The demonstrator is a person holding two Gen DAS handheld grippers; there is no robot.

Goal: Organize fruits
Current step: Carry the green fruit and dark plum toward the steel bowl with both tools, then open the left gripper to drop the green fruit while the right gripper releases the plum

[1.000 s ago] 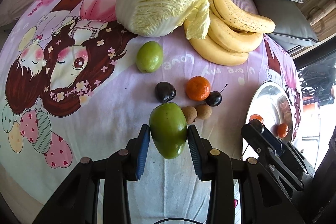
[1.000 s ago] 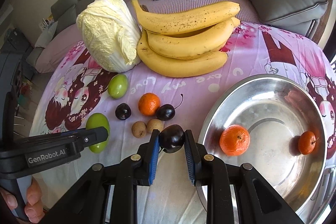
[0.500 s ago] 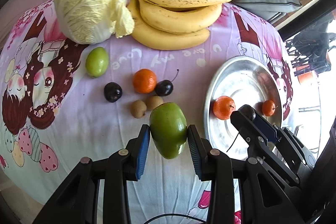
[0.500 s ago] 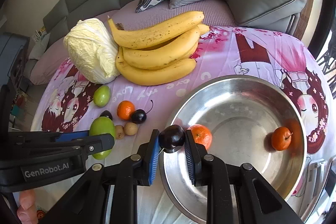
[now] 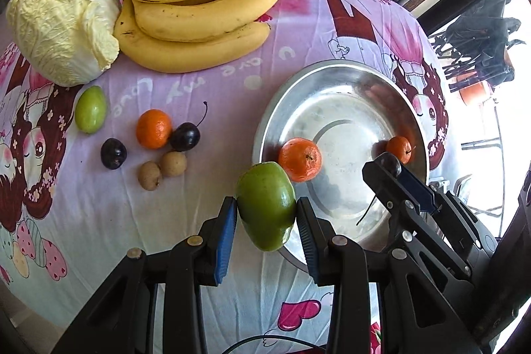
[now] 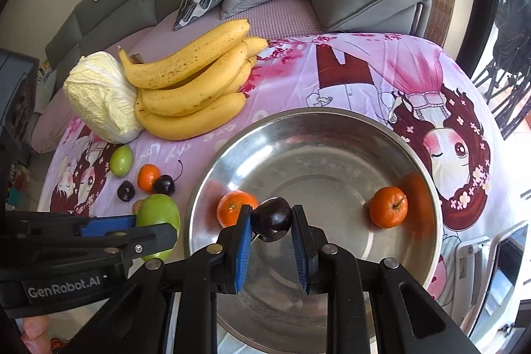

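Fruit goes into the big shiny bowl (image 6: 332, 128), and both grippers are carrying some right now. The left gripper (image 5: 267, 216) pinches a big green fruit (image 5: 267, 208) by its fat middle, one blue pad on each side. It hangs in the air just at the near edge of the bowl. This fruit looks smooth, hard and a bit heavy, so I think it could slip if the squeeze gets loose. Holding it at the widest part seems the safest way.

The right gripper (image 6: 271, 223) pinches a dark cherry (image 6: 272, 218) over the inside of the bowl, near one orange (image 6: 234, 208). A second orange (image 6: 388, 210) sits at the far side of the bowl. The cherry is small, round, shiny and probably soft, so a hard squeeze could squash it. A gentle hold across the middle is best, and it should be let down low so it does not roll or bruise.

On the table (image 5: 132, 221), on the pink cloth, more fruit waits: a small green fruit (image 5: 90, 109), an orange one (image 5: 153, 128), two dark cherries (image 5: 184, 136) and two little brown fruits (image 5: 173, 164). Bananas (image 5: 199, 19) and a cabbage (image 5: 63, 15) lie at the back.
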